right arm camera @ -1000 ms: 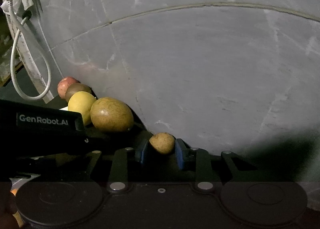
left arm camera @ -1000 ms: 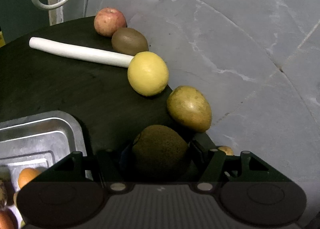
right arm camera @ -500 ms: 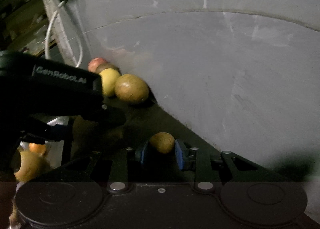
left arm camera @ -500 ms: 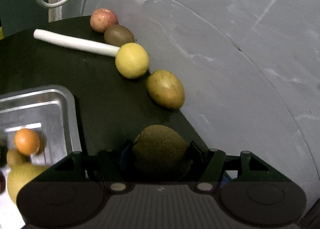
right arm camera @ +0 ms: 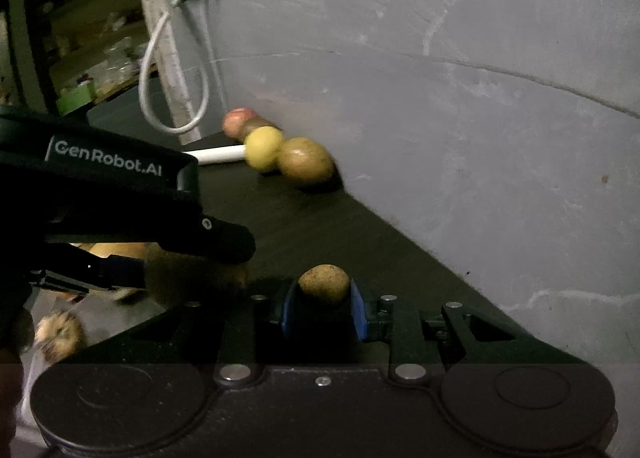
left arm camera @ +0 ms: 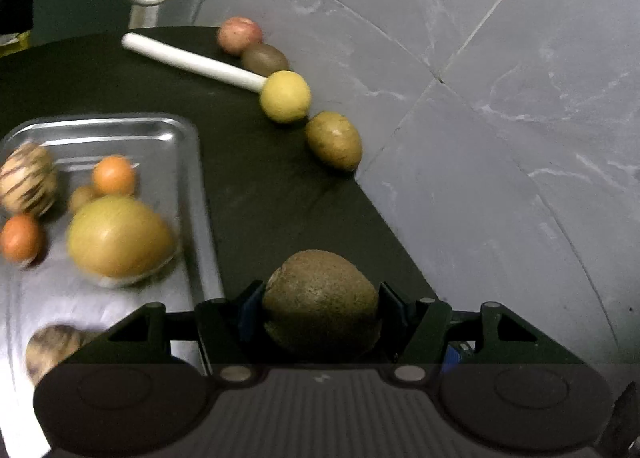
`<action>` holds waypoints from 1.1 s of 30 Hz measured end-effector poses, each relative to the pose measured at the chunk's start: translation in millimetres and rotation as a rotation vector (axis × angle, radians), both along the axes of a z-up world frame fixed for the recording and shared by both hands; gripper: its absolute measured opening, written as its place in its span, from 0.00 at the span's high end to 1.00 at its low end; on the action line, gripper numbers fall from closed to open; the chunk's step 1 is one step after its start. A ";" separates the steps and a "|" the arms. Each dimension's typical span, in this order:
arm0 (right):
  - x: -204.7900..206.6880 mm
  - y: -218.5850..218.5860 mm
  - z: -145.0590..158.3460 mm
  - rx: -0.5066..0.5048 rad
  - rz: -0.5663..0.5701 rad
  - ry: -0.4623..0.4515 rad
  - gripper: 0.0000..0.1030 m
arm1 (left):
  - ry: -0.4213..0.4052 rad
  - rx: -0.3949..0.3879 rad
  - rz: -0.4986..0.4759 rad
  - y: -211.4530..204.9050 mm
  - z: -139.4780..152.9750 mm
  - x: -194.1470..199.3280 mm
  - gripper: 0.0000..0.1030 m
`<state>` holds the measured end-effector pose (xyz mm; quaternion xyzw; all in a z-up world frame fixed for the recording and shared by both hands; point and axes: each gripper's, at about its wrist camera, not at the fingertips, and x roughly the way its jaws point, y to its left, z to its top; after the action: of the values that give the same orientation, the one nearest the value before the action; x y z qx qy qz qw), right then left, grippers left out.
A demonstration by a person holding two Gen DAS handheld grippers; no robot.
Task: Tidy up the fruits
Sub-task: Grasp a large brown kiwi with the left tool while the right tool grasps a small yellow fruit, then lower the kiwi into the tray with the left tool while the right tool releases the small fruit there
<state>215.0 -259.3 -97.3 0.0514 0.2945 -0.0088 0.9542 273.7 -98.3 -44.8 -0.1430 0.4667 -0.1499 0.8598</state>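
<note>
Metal tray [left arm camera: 188,162] w/ oranges [left arm camera: 114,175], big yellow fruit [left arm camera: 118,240].

Both tongs clamped — left tongs [left arm camera: 320,310] wider than right tongs [right arm camera: 324,304].

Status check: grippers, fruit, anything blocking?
Left gripper shut on large brown fuzzy kiwi. Right gripper shut on small tan round fruit. Silver metal tray alongside, nothing blocking.

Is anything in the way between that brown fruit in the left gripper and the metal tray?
Nothing visible blocks it. The brown fruit sits clamped in the left gripper, just right of the tray rim. The tray already holds several fruits, but bare metal remains near its close edge.
</note>
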 end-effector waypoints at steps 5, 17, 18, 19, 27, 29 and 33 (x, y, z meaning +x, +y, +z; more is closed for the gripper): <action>-21.8 16.2 2.4 -0.016 0.064 -0.012 0.70 | -0.009 -0.029 0.055 26.8 3.8 -34.1 0.36; -53.4 63.5 3.3 -0.034 0.269 -0.024 0.70 | 0.007 -0.038 0.238 95.5 0.8 -94.8 0.36; -55.1 67.2 2.9 -0.036 0.284 -0.024 0.70 | 0.008 -0.037 0.252 100.2 0.4 -97.6 0.36; -55.5 71.6 2.6 -0.038 0.301 -0.023 0.70 | 0.010 -0.036 0.267 106.0 0.2 -100.9 0.36; -48.7 95.3 -2.2 -0.060 0.396 -0.002 0.70 | 0.016 0.003 0.360 136.9 -6.6 -106.0 0.36; -45.3 100.2 -3.5 -0.067 0.421 0.005 0.70 | 0.021 0.013 0.377 140.5 -10.2 -102.3 0.36; -39.0 106.0 -8.5 -0.079 0.468 0.023 0.70 | 0.030 0.034 0.399 146.7 -16.4 -98.3 0.36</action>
<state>176.1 -153.3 -105.8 -0.0555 0.3085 0.2007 0.9281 175.4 48.4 -61.3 -0.2204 0.4444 0.0335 0.8676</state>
